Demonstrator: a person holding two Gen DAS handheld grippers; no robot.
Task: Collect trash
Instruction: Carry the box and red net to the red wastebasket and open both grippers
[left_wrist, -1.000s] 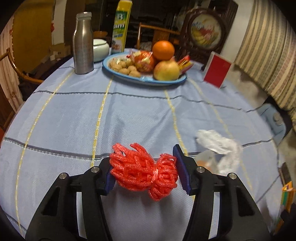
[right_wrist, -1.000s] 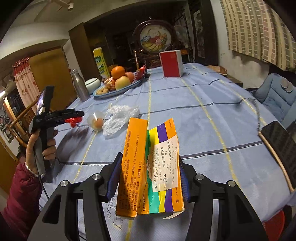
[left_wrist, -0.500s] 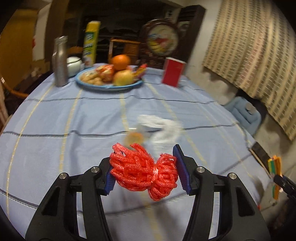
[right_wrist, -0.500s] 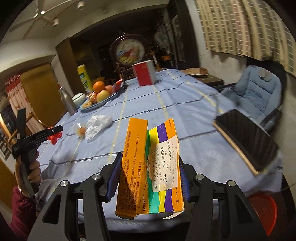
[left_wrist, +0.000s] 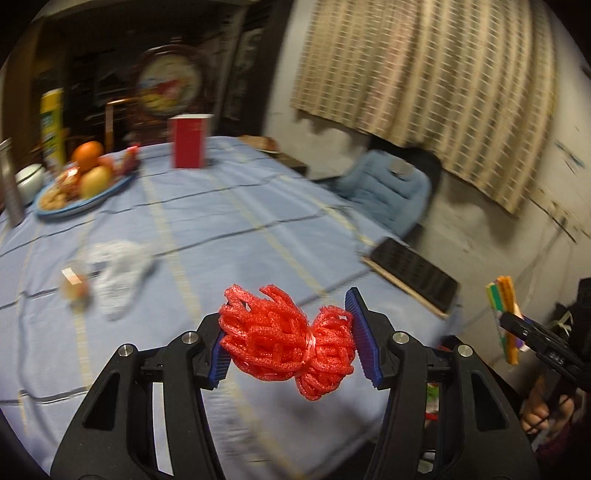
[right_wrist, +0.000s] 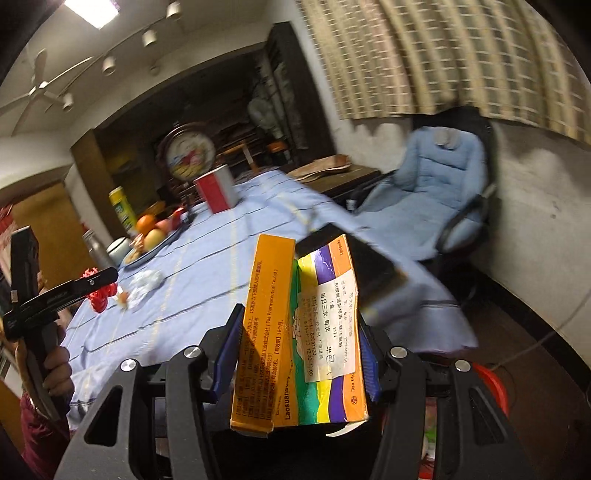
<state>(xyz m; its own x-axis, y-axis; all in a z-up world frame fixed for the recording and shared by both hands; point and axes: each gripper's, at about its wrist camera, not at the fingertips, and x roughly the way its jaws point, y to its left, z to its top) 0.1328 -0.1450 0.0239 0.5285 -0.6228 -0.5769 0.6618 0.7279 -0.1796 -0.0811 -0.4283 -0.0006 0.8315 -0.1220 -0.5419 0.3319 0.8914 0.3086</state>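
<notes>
My left gripper (left_wrist: 291, 343) is shut on a crumpled red foam net (left_wrist: 286, 345), held above the near edge of the blue-clothed table (left_wrist: 236, 214). My right gripper (right_wrist: 301, 354) is shut on an orange medicine box (right_wrist: 295, 332) with a white label, its flap torn open. In the right wrist view the left gripper (right_wrist: 94, 286) with the red foam net (right_wrist: 99, 297) shows at far left, in a hand. In the left wrist view the orange medicine box (left_wrist: 504, 317) appears at far right. A clear plastic bag (left_wrist: 118, 273) and a small plastic cup (left_wrist: 74, 286) lie on the cloth.
A blue plate of fruit (left_wrist: 77, 184), a metal bottle (left_wrist: 9, 184), a red box (left_wrist: 188, 142) and a yellow carton (left_wrist: 51, 125) stand at the table's far end. A dark flat slab (left_wrist: 413, 275) overhangs the right edge. A blue padded chair (right_wrist: 439, 192) stands by the wall; a red bin (right_wrist: 493, 384) sits on the floor.
Both grippers have swung right, away from the table's middle and towards its right edge, each keeping its hold. The chair, wall and floor have come into view.
</notes>
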